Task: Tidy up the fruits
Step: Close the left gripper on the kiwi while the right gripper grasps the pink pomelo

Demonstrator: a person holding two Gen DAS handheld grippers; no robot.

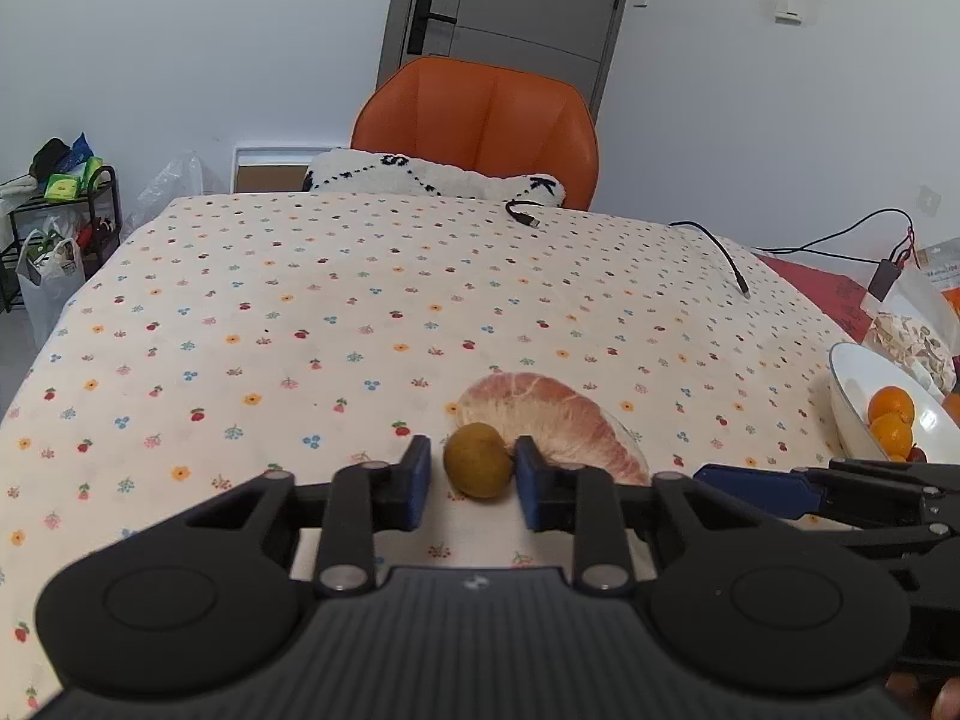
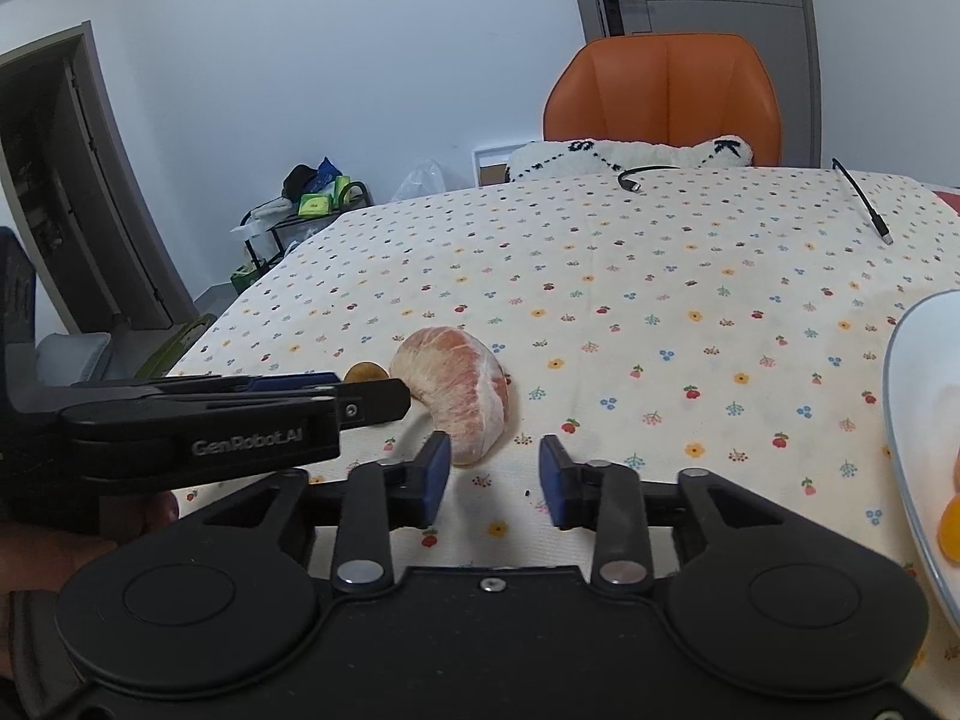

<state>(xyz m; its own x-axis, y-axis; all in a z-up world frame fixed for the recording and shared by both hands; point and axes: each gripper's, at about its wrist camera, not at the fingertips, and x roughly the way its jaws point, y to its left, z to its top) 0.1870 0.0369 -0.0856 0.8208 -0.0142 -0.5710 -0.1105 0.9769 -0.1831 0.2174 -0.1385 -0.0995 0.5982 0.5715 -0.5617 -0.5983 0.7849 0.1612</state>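
Floral tablecloth (image 1: 360,300), orange chair behind. Small brown fruit (image 1: 478,461) sits just left of pomelo wedge (image 1: 540,414), between left gripper (image 1: 471,483) pads, jaws not yet clamped. Right gripper (image 2: 493,480) spread, empty. Advice: close gently, lift clear of wedge, carry to bowl (image 1: 852,396).

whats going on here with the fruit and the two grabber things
A person is sorting fruit on a floral tablecloth with two handheld grippers. The left gripper is open around a small round olive-brown fruit, its blue pads either side, not yet clamped. Just behind it lies a large peeled pink pomelo segment. The right gripper is open and empty, close to that segment. A white bowl at the right already holds small oranges.
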